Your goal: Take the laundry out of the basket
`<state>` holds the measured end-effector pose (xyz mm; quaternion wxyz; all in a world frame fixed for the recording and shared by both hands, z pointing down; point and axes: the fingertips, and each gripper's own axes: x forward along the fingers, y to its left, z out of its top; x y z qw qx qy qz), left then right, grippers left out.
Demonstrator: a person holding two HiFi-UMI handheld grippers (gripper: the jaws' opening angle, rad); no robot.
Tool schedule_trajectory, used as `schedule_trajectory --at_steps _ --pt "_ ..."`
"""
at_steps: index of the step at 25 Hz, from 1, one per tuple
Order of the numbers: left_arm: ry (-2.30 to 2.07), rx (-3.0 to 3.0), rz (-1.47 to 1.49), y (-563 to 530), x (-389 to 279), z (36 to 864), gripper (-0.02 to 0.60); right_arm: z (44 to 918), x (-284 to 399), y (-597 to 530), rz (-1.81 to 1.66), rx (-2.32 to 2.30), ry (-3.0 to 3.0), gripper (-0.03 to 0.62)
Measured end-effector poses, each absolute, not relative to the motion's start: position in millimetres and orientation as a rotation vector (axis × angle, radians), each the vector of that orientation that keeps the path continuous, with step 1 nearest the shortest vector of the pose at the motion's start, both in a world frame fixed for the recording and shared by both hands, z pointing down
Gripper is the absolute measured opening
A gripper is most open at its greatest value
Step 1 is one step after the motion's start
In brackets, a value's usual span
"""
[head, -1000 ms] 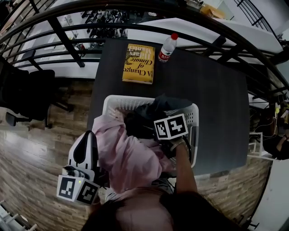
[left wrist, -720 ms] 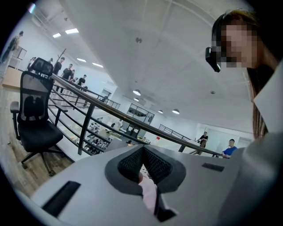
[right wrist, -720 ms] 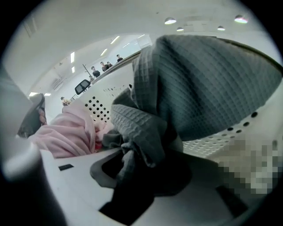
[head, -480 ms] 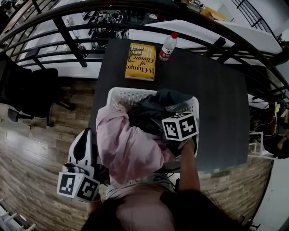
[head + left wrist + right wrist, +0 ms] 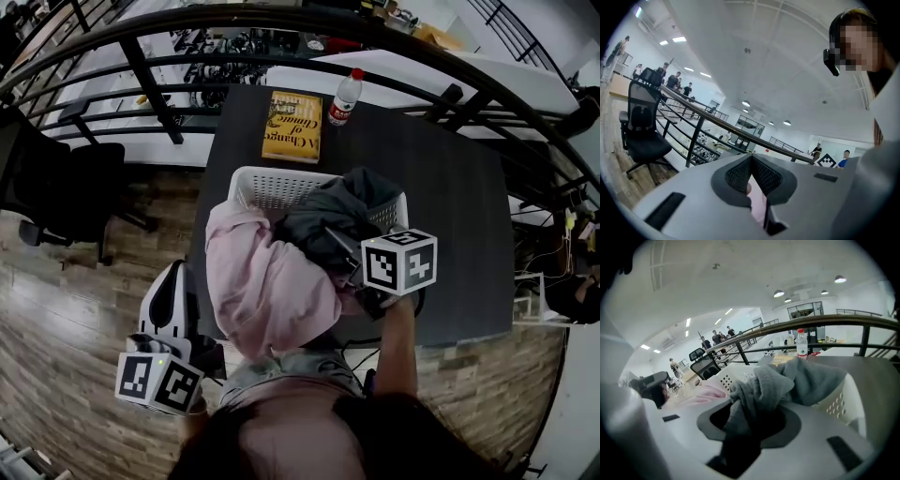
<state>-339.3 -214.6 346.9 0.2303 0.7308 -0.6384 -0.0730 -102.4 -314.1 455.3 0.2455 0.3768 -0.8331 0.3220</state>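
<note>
Open-plan hall with a dark metal railing (image 5: 142, 77) and a wood-plank floor (image 5: 75, 309); one black office chair (image 5: 56, 197) stands on the floor to the left. Dark table (image 5: 450, 187), long side running away from the person. Item: white perforated basket (image 5: 267, 185), on the near half of the table. Item: pink garment (image 5: 267, 281), draped over the basket's left and near rim and hanging past the table's near edge. Item: grey garment (image 5: 328, 211), bunched up above the basket's right side, part of it lying on the far right rim. Item: yellow book (image 5: 292, 127), flat on the far end of the table, with a red-capped water bottle (image 5: 345, 97) lying just beside it to the right. Left gripper (image 5: 751, 164), low and off the table's near-left corner, jaws pressed together on a thin fold of the pink garment. Right gripper (image 5: 750, 420), over the basket's near-right corner, jaws clamped on a thick wad of the grey garment.
</note>
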Motion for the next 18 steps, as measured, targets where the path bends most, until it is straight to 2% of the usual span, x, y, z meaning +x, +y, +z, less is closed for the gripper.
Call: schedule_trajectory --at_steps 18 --pt "-1.715 2.137 -0.272 -117 -336 324 0.000 338 -64 -258 0.678 1.397 -2.601 0.149"
